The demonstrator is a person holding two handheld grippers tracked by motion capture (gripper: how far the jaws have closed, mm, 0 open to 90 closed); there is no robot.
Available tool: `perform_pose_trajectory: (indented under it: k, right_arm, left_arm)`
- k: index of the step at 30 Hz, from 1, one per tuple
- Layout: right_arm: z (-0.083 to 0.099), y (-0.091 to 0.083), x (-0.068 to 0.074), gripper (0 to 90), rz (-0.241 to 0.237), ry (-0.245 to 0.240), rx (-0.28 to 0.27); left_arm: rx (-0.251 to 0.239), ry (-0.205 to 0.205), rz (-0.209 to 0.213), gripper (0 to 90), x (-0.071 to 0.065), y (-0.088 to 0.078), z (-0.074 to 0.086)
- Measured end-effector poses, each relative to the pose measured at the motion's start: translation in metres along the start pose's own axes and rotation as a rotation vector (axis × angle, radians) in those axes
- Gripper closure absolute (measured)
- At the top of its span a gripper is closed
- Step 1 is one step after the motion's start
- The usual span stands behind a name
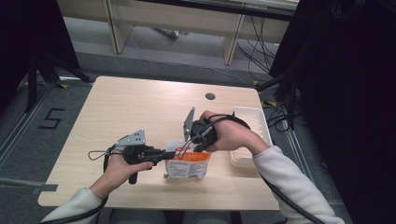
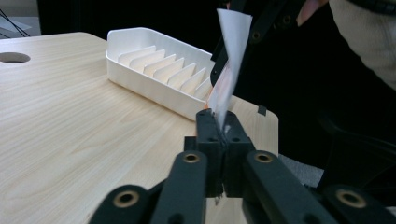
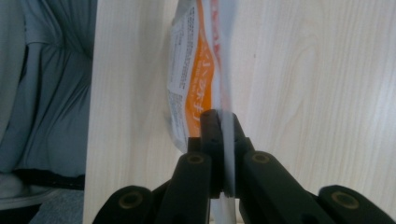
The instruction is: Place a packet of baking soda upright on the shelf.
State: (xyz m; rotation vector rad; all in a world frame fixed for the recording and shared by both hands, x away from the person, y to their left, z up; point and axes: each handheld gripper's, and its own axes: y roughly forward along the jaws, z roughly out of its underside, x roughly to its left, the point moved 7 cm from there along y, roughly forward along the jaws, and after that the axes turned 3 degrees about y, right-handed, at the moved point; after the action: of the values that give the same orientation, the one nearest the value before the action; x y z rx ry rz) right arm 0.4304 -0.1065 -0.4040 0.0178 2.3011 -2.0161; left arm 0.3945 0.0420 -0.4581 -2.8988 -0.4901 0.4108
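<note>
Near the table's (image 1: pixel 116 107) six-o'clock edge: left gripper (image 1: pixel 164 154) pinched tight on the nine-o'clock edge of the orange-and-white packet (image 1: pixel 187 166), likely steadying it. Farther in, right gripper (image 1: pixel 200 140) clamped on its twelve-o'clock edge, seemingly for tearing or lifting; white tray (image 1: pixel 252 122) beyond at three o'clock.

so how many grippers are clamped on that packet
2. The left gripper pinches the packet at its left edge; the right gripper pinches its top edge from above. Both sets of jaws are shut on it.
</note>
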Motion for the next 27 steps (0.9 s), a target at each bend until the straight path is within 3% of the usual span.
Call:
perform_pose_trajectory:
  k: [4,7,8,10,14,16,17,18,19,20,22,23,27]
  right_arm:
    - [-0.001,-0.004,-0.002,90.0,-0.004,0.009,0.025]
    - [0.0,-0.011,-0.006,90.0,0.007,0.016,0.024]
    - [0.002,-0.013,-0.009,90.0,0.018,-0.01,0.028]
    - [0.005,-0.016,-0.011,90.0,0.026,0.008,0.039]
    - [0.011,-0.025,-0.018,90.0,0.036,0.016,0.029]
    - [0.012,-0.028,-0.022,90.0,0.031,-0.013,0.02]
    - [0.015,-0.031,-0.022,90.0,0.036,0.016,0.026]
    - [0.013,-0.032,-0.027,90.0,0.032,-0.042,0.005]
    - [0.017,-0.035,-0.025,90.0,0.039,0.022,0.028]
    - [0.018,-0.038,-0.025,90.0,0.036,0.035,0.03]
    - [0.021,-0.042,-0.028,90.0,0.032,0.036,0.024]
    - [0.021,-0.043,-0.032,90.0,0.041,-0.012,0.015]
    - [0.029,-0.053,-0.037,90.0,0.058,0.028,0.032]
  left_arm:
    - [-0.015,-0.001,0.006,71.1,-0.001,-0.007,0.008]
    - [0.002,0.012,-0.03,55.6,0.001,-0.018,0.02]
    - [0.005,0.005,-0.041,52.9,0.002,-0.022,0.024]
    - [0.011,-0.004,-0.065,49.9,0.004,-0.03,0.031]
    - [0.021,-0.015,-0.099,49.0,0.006,-0.043,0.04]
    - [0.023,-0.016,-0.099,49.1,0.007,-0.045,0.043]
    - [0.028,-0.022,-0.108,48.9,0.007,-0.046,0.044]
    - [0.029,-0.02,-0.103,48.8,0.008,-0.045,0.045]
    - [0.04,-0.017,-0.112,48.4,0.009,-0.045,0.046]
    - [0.04,-0.014,-0.11,48.0,0.01,-0.044,0.047]
    - [0.046,-0.015,-0.119,47.1,0.012,-0.043,0.049]
    - [0.045,-0.022,-0.124,47.1,0.014,-0.042,0.05]
    - [0.071,-0.015,-0.162,46.0,0.019,-0.045,0.054]
